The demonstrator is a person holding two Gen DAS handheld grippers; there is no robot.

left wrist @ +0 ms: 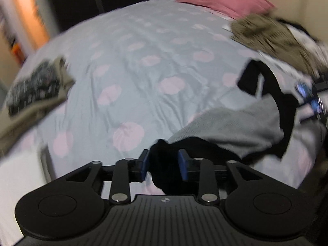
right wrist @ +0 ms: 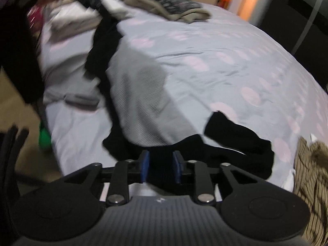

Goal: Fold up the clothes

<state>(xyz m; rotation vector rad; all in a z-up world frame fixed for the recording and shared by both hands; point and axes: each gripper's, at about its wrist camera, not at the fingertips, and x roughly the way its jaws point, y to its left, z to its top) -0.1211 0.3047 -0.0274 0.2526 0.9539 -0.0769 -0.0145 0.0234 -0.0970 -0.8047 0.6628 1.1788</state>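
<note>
Black ribbed trim of a grey-and-black knit garment (left wrist: 235, 127) sits pinched in both the left hand-held gripper (left wrist: 164, 165) and right hand-held gripper (right wrist: 161, 165), stretching it over the pink-dotted grey bed (left wrist: 133, 61), probably to spread it for folding.

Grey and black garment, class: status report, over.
Left gripper and right gripper each shut on black trim. Grey and black garment spread on spotted bedcover. Nothing blocking.
</note>
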